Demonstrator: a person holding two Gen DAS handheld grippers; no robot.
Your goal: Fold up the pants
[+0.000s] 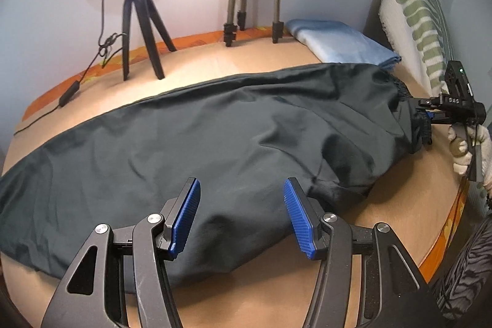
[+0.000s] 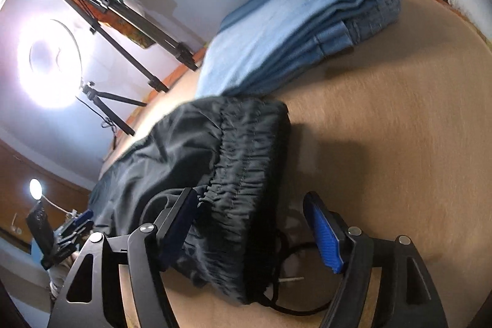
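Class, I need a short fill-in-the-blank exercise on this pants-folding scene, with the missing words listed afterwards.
1. The dark green fabric pants lie spread on the tan ____.
2. The folded garment beyond the gathered elastic waistband is light ____ in colour.
3. The left gripper has its jaws ____ above the pants.
4. The right gripper has the ____ of the pants between its fingers.

Missing words: table; blue; open; waistband

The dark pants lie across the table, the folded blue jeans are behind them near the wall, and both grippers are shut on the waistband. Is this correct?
Not quite. Both grippers are open: the left gripper hovers over the dark pants mid-length, and the right gripper straddles the waistband without clamping it, as both wrist views show. The folded blue jeans do lie behind.
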